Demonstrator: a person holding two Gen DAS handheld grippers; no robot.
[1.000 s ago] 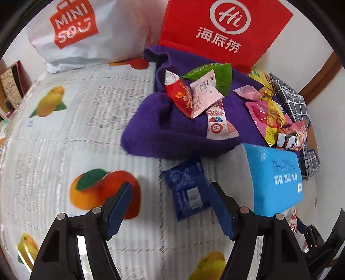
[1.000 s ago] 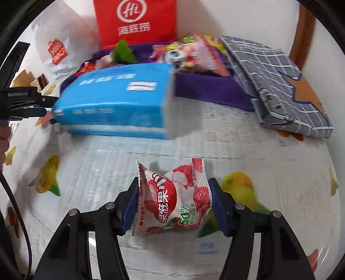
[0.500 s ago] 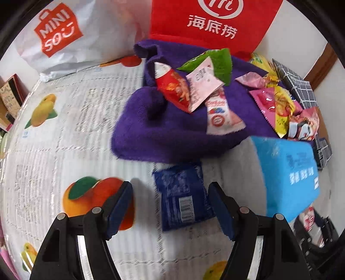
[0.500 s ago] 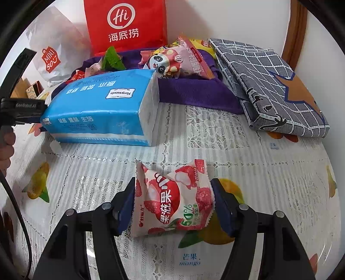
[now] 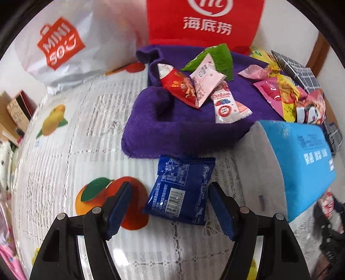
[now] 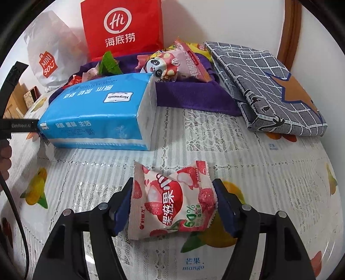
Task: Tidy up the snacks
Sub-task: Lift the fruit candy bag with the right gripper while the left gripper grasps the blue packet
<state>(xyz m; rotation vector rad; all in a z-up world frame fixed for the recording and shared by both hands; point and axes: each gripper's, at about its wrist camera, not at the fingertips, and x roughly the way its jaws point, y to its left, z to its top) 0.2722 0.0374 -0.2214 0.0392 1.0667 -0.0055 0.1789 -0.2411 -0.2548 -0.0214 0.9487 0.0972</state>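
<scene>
Snacks in bright wrappers lie heaped on the folded purple towel (image 5: pixel 189 127) at the back of your table, below the red paper bag (image 5: pixel 204 19) and beside the white plastic shopping bag (image 5: pixel 71 43). 2 packets sit apart from that heap on the fruit-printed lace tablecloth (image 5: pixel 71 133).

Your left gripper (image 5: pixel 169 201) is partly open. The dark blue foil packet (image 5: pixel 183 187) lies flat between its blue pads, its top edge touching the towel's front edge. The right pad is just beside the packet; whether it touches you cannot tell. The left pad stands clear.

Your right gripper (image 6: pixel 173 205) has just been opening its jaws, with the pink lychee-print snack packet (image 6: pixel 172 200) between them. Its left pad sits at the wrapper's edge, and a thin gap seems to show at the right pad, so it looks released and resting on the cloth.

Behind that packet lies the blue plastic pack of tissues (image 6: pixel 99 116), touching the towel. The grey checked folded cloth (image 6: pixel 265 86) rests near the table's far right edge.
</scene>
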